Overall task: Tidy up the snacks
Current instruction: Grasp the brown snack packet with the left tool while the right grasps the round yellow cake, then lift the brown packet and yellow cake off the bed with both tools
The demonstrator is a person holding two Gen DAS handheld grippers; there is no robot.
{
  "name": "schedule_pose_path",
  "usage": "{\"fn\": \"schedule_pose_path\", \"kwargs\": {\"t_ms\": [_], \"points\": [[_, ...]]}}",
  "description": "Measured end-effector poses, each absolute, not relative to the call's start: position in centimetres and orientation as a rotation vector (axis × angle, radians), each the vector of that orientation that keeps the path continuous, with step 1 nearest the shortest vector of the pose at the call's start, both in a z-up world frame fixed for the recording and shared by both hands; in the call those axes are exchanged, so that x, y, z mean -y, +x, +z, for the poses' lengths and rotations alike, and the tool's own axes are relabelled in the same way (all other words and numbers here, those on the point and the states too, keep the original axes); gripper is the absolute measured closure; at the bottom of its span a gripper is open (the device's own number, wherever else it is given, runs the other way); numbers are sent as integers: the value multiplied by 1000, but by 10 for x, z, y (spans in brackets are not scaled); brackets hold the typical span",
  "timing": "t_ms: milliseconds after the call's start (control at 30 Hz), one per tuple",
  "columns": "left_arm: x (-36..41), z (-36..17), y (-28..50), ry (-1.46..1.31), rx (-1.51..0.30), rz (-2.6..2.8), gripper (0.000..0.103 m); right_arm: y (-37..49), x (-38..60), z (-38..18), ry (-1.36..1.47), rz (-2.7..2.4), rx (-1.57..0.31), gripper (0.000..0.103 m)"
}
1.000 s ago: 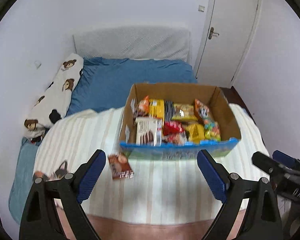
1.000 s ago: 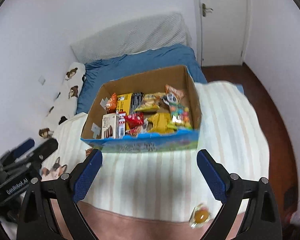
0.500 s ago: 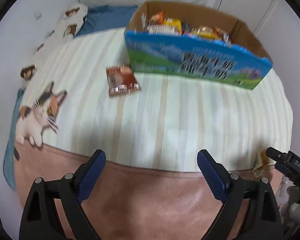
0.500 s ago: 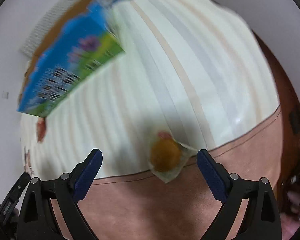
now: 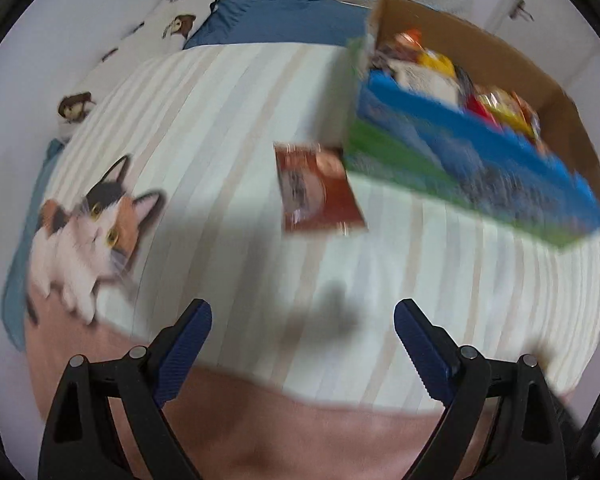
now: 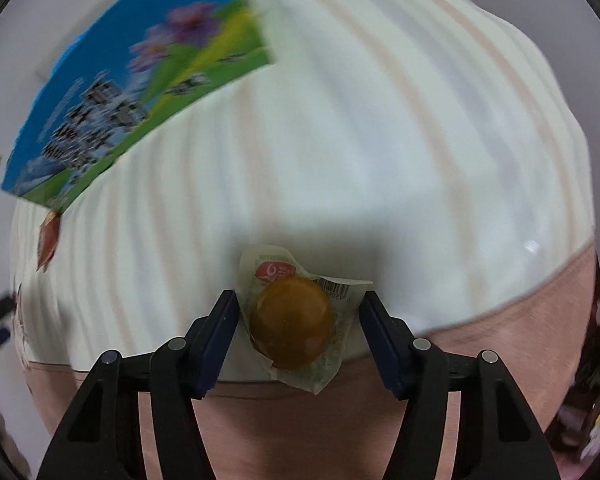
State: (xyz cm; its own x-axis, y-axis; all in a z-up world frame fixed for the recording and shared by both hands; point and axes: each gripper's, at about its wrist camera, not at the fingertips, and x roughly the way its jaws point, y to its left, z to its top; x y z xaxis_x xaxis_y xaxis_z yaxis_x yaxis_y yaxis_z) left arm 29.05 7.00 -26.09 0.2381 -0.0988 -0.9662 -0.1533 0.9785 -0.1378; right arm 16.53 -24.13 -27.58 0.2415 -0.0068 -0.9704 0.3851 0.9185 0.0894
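A cardboard box [image 5: 476,168] with a blue and green front holds several snack packs and stands on the striped bedspread [image 5: 228,128]. A brown-red snack packet [image 5: 318,188] lies flat just left of the box. My left gripper [image 5: 303,320] is open and empty, above the bedspread short of that packet. In the right wrist view a clear-wrapped round orange pastry [image 6: 294,330] lies at the bed's near edge. My right gripper [image 6: 298,320] is open around it, one finger close on each side. The box [image 6: 140,92] and the brown-red packet [image 6: 48,240] show at upper left.
A cat picture [image 5: 88,236] is printed on the bedspread at left. A bear-print pillow [image 5: 156,28] and blue sheet [image 5: 284,20] lie at the head of the bed. A pink band [image 6: 520,304] borders the bedspread's near edge.
Both grippers have dropped toward the bed. The left has swung toward the brown-red packet, which looks larger. The right has closed in on the pastry, which now sits between its narrowed fingers.
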Motion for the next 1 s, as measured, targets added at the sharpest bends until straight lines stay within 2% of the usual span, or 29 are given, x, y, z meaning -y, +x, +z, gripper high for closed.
{"fn": "schedule_pose_path", "kwargs": {"t_ms": [167, 333, 367, 400, 433, 633, 1000], "points": [[-80, -290, 354, -337, -1425, 11, 9, 197, 215, -279, 339, -222, -1318, 38], [-65, -324, 389, -232, -1490, 11, 11, 231, 203, -279, 346, -201, -1336, 38], [-64, -329, 392, -211, -1491, 16, 16, 232, 202, -278, 342, -198, -1339, 38], [-65, -330, 391, -197, -1478, 24, 36, 234, 199, -279, 335, -194, -1344, 38], [-67, -329, 389, -189, -1462, 32, 49, 235, 198, -278, 333, -192, -1348, 38], [-78, -321, 351, -197, -1428, 15, 49, 231, 200, -278, 327, -153, -1382, 38], [-65, -321, 191, -117, -1542, -123, 49, 158, 183, -287, 395, -6, -1491, 39]]}}
